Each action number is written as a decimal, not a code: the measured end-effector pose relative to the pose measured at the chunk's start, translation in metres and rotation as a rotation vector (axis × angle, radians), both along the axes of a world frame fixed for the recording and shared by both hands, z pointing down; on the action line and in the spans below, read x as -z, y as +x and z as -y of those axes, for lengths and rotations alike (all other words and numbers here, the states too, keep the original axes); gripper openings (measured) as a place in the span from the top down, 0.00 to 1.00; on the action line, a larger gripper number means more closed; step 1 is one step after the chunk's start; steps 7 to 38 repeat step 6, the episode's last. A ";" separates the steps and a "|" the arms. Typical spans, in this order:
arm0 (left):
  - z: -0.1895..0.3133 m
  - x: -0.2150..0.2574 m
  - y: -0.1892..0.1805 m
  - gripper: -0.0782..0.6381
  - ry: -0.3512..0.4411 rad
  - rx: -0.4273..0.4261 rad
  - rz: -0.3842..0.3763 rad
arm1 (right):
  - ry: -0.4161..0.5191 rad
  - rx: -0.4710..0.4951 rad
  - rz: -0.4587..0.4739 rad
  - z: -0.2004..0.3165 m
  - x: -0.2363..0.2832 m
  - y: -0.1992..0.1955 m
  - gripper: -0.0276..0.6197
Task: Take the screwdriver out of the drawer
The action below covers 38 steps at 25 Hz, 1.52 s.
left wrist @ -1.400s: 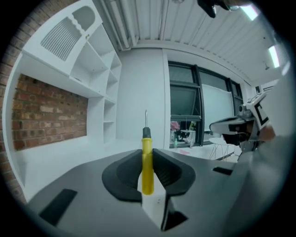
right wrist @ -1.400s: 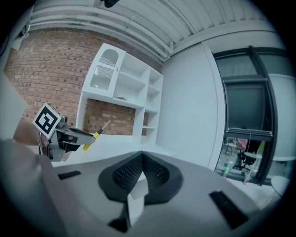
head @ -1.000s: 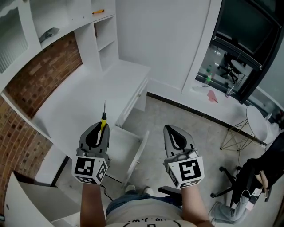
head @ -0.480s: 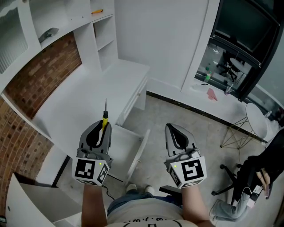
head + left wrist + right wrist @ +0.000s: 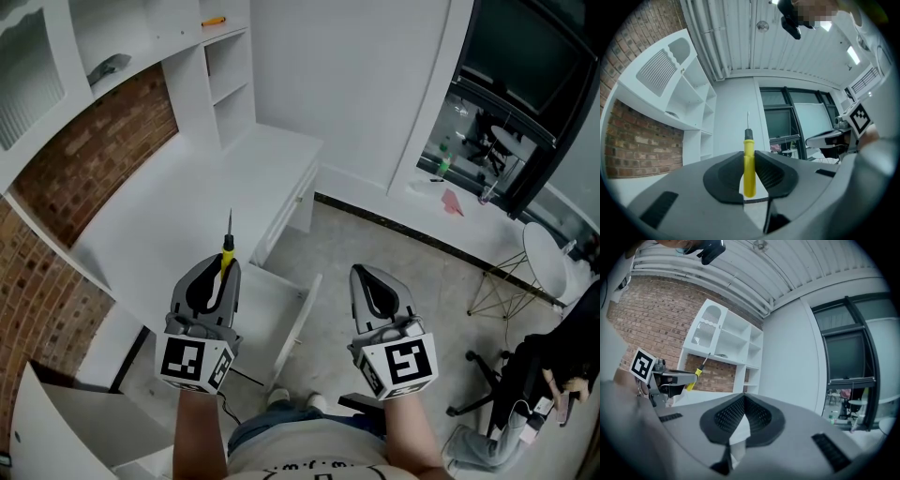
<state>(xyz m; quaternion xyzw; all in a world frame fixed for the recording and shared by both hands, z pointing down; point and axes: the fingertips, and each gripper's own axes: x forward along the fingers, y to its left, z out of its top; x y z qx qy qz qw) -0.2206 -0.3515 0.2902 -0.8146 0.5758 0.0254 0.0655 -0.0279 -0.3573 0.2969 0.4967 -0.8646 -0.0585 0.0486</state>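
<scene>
A screwdriver [image 5: 226,253] with a yellow handle and a thin metal shaft sticks forward out of my left gripper [image 5: 223,269], above the white desk's near edge. In the left gripper view the black pads are shut on the yellow handle [image 5: 749,164], with the tip pointing away and slightly up. The right gripper [image 5: 368,276] hovers beside it over the floor, shut with nothing between its pads [image 5: 744,398]. The right gripper view also shows the screwdriver [image 5: 698,372] at its left. Below and between the grippers, the white drawer [image 5: 298,314] stands pulled out of the desk [image 5: 187,202].
White shelves [image 5: 220,66] rise at the back of the desk against a brick wall [image 5: 89,150]; a small orange tool [image 5: 212,21] lies on a top shelf. To the right are a round white stool [image 5: 544,258], an office chair [image 5: 511,375] and a person's hand [image 5: 567,386].
The left gripper and its screwdriver have tipped up very slightly. The right gripper has stayed in place.
</scene>
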 end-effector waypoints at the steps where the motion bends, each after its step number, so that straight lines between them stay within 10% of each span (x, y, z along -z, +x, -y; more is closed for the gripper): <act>1: 0.000 0.001 0.000 0.78 0.002 -0.001 0.000 | 0.008 0.012 -0.005 0.000 0.000 -0.002 0.95; 38: -0.001 0.002 0.002 0.78 0.007 -0.012 0.008 | 0.014 0.023 -0.041 0.000 -0.002 -0.006 0.95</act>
